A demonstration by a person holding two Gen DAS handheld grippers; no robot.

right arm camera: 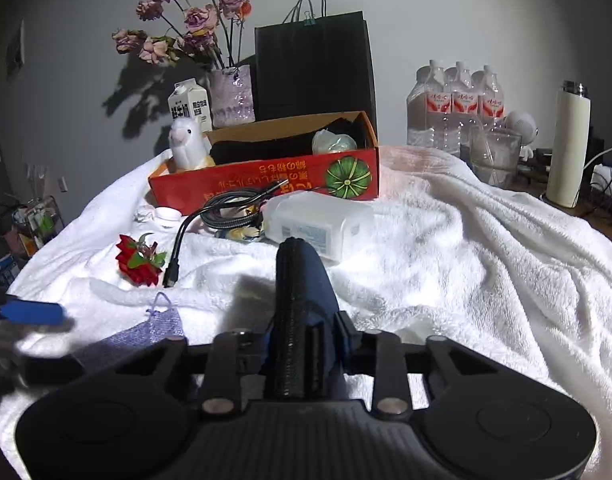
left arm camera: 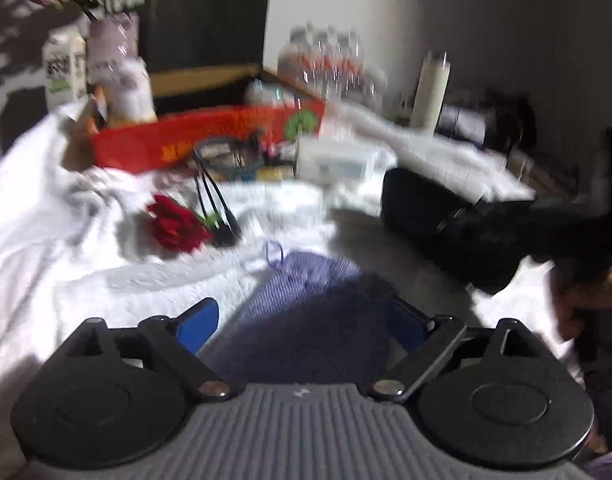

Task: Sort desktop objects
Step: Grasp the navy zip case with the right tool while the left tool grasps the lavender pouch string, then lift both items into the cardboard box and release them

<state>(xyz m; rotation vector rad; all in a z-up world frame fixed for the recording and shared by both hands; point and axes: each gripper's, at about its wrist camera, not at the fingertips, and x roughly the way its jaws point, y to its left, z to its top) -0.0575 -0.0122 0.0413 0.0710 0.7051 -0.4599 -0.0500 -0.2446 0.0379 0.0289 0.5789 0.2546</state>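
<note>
Left wrist view: the picture is being blurred by motion, so fine detail is not being resolved. The left gripper (left arm camera: 306, 316) is being shown with its blue fingers (left arm camera: 198, 324) spread wide on either side of a purple knitted pouch (left arm camera: 306, 280), which is lying on the white blanket (left arm camera: 66, 272) covering the desk. No contact is being made on the visible left side; the right finger is mostly being hidden behind the pouch, so the pouch is being judged as straddled but not yet gripped. Beyond it, a red rose (left arm camera: 176, 224), a black cable (left arm camera: 216, 204) and the red cardboard box (left arm camera: 210, 136) are being seen. The right-hand tool and its dark load are being seen at the right edge.

Right wrist view: the right gripper (right arm camera: 302, 336) is being shown clamped on a dark blue zippered case (right arm camera: 302, 280), which is being held upright between the fingers, above the blanket. The red cardboard box (right arm camera: 266, 176), apparently the sorting container, is standing well ahead, with a translucent plastic container (right arm camera: 321, 224) and the coiled cable (right arm camera: 226, 208) lying between. The pouch (right arm camera: 162, 324) and one left finger (right arm camera: 30, 312) are being seen at lower left.

Risks being judged from here:
- The soft pouch is liable to be pinched together with blanket pile, dragging the blanket and shifting the rose and cable
- The case is being held near its lower end, so it could tilt or slip during travel
- The plastic container could be struck if the case is being carried low toward the box
</note>
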